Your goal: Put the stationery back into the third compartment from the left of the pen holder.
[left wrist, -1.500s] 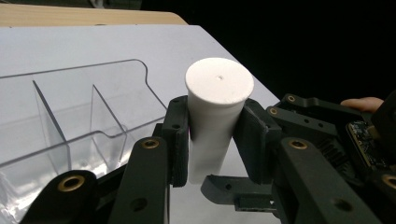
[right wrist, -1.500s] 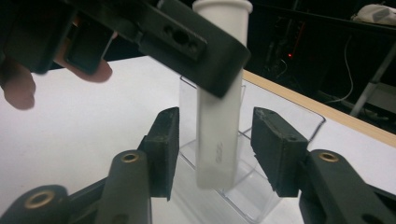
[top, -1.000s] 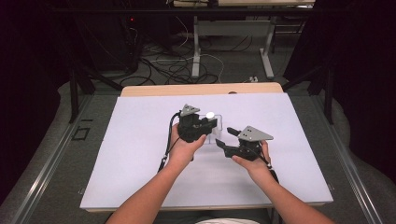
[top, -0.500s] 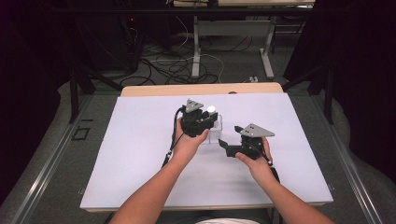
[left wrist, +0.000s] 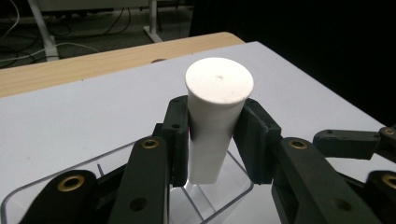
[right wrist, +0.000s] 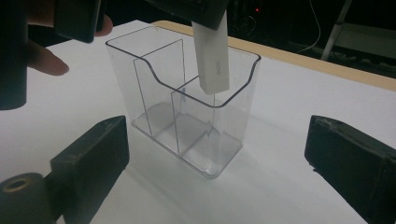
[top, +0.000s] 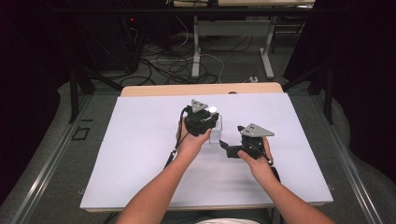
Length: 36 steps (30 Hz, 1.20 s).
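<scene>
My left gripper [top: 208, 117] is shut on a white tube [left wrist: 217, 116], held upright with its round cap on top. The tube [right wrist: 211, 51] hangs over a clear plastic divided holder [right wrist: 182, 112], and its lower end dips just inside the rim above the compartment on the right of the right gripper view. In the high view the holder [top: 216, 134] stands mid-table beneath the left gripper. My right gripper [top: 227, 148] is open beside the holder and points at it; its jaws [right wrist: 219, 154] stand wide on either side, apart from it.
The white table top [top: 140, 154] has free room on all sides of the holder. A wooden strip [top: 159, 89] runs along the far edge. Cables and table legs lie on the floor beyond. A hand's fingers [right wrist: 46, 60] show at the upper left of the right gripper view.
The left gripper has carried the white tube to the right and a little farther away, over the holder. The right gripper has shifted slightly to the right and stays open.
</scene>
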Motion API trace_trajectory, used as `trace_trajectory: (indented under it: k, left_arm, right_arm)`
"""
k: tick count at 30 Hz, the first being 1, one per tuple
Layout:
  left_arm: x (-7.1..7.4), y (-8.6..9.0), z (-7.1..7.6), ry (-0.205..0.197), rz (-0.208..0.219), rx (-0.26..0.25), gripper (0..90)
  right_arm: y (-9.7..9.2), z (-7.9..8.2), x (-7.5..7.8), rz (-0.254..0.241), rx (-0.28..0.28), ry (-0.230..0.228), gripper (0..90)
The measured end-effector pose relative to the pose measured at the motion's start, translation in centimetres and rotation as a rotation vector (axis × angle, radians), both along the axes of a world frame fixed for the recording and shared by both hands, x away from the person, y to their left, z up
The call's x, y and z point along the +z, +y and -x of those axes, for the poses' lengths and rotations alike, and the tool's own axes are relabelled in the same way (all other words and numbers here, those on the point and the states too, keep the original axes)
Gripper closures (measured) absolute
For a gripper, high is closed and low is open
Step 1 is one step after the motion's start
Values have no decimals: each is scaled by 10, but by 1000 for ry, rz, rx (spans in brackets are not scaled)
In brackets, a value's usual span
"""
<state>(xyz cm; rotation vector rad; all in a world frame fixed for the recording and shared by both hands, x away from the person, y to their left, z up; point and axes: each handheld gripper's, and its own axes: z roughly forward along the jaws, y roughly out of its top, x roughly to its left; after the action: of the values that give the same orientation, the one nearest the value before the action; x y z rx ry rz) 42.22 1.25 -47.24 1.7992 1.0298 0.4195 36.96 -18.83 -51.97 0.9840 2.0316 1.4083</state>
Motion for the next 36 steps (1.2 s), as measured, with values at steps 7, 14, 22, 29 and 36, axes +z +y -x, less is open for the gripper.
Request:
trace_trajectory:
  k: [7,14,22,29,36]
  left_arm:
    - [-7,-3,0,41,-27,-11,669]
    - [-12,-5,1,69,-40,-12,668]
    - [-14,-6,0,90,-65,-25,666]
    - [-13,-4,1,114,-73,-26,658]
    - [-3,1,7,54,-43,-29,466]
  right_arm:
    - [0,0,-1,-17,-10,7,63]
    - [-1,-1,-2,-18,-9,19,67]
    - [-3,-2,-3,-17,-9,26,71]
    - [-5,-2,-3,-9,-9,39,74]
    - [-5,-3,-4,-26,-17,38,79]
